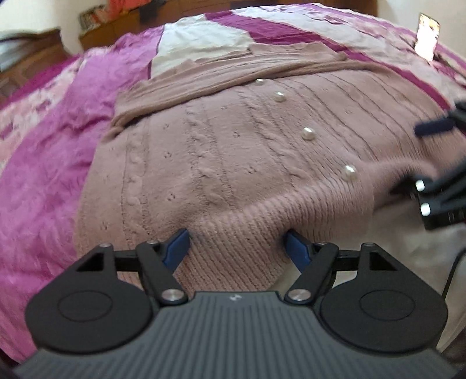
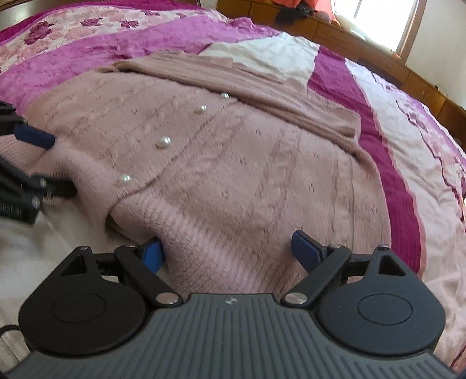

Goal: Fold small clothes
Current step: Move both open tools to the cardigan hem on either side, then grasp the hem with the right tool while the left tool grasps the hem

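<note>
We had the pink cardigan [image 1: 221,151] spread flat on the bed [image 1: 43,163], ribbed hem at the near edge, sleeves already folded across the far end. Both left tongs [image 1: 237,243] and right tongs [image 2: 225,246] were spread wide, straddling the hem, nothing pinched yet. Risk: grabbing only the top layer, so the fold drags and bunches.

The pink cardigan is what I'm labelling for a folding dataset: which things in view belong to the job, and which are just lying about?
Part of the job:
- pink cardigan, with pearl buttons
- left gripper, jaws open around the ribbed hem
- right gripper, jaws open around the hem

Just lying about:
- white cloth beyond the cardigan
- magenta bedspread
- dark item on the wooden ledge
</note>
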`<control>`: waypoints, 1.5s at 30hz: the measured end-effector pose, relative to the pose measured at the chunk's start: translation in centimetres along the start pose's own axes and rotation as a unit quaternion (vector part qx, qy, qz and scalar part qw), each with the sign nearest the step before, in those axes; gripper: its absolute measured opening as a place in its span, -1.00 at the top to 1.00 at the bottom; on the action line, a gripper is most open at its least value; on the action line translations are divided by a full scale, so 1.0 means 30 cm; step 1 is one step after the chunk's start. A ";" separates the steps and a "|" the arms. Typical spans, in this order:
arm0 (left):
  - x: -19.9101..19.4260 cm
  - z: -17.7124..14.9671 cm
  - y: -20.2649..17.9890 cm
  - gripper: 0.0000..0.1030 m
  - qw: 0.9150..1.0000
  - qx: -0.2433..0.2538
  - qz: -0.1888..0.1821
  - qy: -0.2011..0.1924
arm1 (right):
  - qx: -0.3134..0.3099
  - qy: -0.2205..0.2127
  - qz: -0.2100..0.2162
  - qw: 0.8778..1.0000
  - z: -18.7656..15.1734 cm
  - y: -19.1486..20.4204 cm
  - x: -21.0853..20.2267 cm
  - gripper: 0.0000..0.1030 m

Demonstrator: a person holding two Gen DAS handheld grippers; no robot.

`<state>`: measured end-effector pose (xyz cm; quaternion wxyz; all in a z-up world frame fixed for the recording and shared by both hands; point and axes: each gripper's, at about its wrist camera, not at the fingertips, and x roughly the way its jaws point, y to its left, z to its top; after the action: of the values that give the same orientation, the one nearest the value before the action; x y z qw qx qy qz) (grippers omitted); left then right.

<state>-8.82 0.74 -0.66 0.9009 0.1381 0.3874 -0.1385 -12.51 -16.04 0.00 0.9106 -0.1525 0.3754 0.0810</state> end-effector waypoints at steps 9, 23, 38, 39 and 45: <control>0.009 0.014 0.015 -0.45 0.999 -0.038 -0.004 0.011 | -0.005 0.010 -0.019 1.000 -0.022 0.007 0.007 -0.49; -0.019 0.028 0.013 -0.34 0.999 -0.032 -0.003 -0.007 | 0.009 -0.001 -0.022 1.000 -0.011 -0.007 -0.011 -0.10; -0.063 0.061 0.033 0.79 0.997 -0.035 -0.038 -0.051 | 0.033 -0.038 0.000 0.999 0.044 -0.030 -0.066 0.63; -0.070 0.067 0.037 0.80 0.997 -0.036 -0.037 -0.055 | 0.037 -0.042 0.002 0.998 0.052 -0.035 -0.071 0.64; -0.099 0.115 0.065 0.86 0.995 -0.046 -0.034 -0.081 | 0.057 -0.066 0.007 0.996 0.100 -0.057 -0.083 0.76</control>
<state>-7.82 1.74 4.07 0.9296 0.0717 0.3236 -0.1614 -11.84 -16.72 4.16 0.9400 -0.0923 0.3198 0.0753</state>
